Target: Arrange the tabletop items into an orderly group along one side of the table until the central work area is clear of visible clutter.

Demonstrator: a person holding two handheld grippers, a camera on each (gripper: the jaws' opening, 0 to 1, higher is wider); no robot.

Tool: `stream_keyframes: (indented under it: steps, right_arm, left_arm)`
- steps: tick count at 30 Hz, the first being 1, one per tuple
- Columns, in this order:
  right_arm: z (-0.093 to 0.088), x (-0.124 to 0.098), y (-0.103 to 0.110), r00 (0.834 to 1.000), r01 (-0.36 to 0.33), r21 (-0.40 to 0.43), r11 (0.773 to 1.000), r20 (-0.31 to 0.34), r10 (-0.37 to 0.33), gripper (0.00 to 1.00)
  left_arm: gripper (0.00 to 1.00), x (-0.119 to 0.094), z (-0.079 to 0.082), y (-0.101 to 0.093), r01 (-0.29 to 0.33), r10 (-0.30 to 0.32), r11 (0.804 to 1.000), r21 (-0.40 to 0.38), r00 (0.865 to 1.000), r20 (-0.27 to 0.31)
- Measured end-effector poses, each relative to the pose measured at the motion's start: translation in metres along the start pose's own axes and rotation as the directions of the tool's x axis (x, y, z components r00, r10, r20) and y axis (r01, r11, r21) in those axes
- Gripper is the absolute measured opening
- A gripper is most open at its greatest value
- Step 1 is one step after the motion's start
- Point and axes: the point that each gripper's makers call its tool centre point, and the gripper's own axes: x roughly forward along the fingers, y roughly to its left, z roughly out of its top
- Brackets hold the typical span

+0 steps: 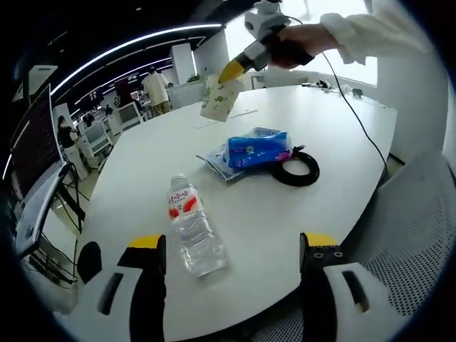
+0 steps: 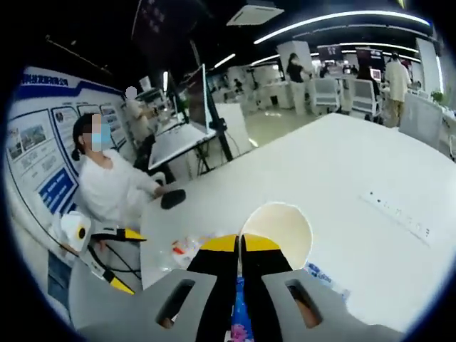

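My right gripper (image 1: 237,67) hangs high over the far side of the white table (image 1: 342,142), shut on the rim of a cream paper cup (image 1: 220,98) with a green print, which tilts in the air. In the right gripper view the jaws (image 2: 241,246) pinch the cup's rim (image 2: 279,222). My left gripper (image 1: 233,242) stands open at the near edge. A clear water bottle (image 1: 191,228) with a red label lies between its jaws, untouched. A blue tissue pack (image 1: 258,146) and a black cable coil (image 1: 296,169) lie mid-table.
A grey mesh chair (image 1: 413,249) stands at the table's near right. A black mouse (image 2: 173,198) lies near a seated person (image 2: 107,189). A power strip (image 2: 395,210) is set into the tabletop. Desks, monitors and people fill the room beyond.
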Motion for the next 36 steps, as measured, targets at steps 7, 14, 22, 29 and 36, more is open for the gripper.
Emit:
stream_keyframes:
  steps: [7, 14, 22, 29, 36]
  right_arm:
    - [-0.003, 0.011, -0.016, 0.996, 0.02, -0.115, 0.993, -0.089, -0.03, 0.0]
    - [-0.014, 0.019, -0.033, 0.98, 0.017, -0.266, 0.964, -0.189, -0.069, 0.0]
    - [-0.018, 0.03, -0.053, 0.965, 0.042, -0.378, 0.925, -0.224, -0.136, 0.0]
    - [-0.023, 0.039, -0.061, 0.955, 0.024, -0.429, 0.903, -0.257, -0.148, 0.0]
    - [-0.029, 0.049, -0.07, 0.95, 0.018, -0.43, 0.903, -0.274, -0.15, 0.0]
  left_arm:
    - [0.76, 0.001, -0.003, 0.0, -0.001, 0.001, 1.0, 0.013, 1.0, -0.016]
    - [0.73, 0.002, -0.005, 0.002, -0.011, 0.012, 1.0, 0.026, 1.0, -0.022]
    - [0.71, 0.002, -0.007, 0.002, -0.011, 0.013, 0.999, 0.039, 0.999, -0.033]
    - [0.7, 0.003, -0.011, 0.002, -0.009, 0.011, 0.999, 0.05, 0.999, -0.048]
    - [0.68, 0.003, -0.014, 0.003, -0.015, 0.019, 0.998, 0.064, 0.998, -0.059]
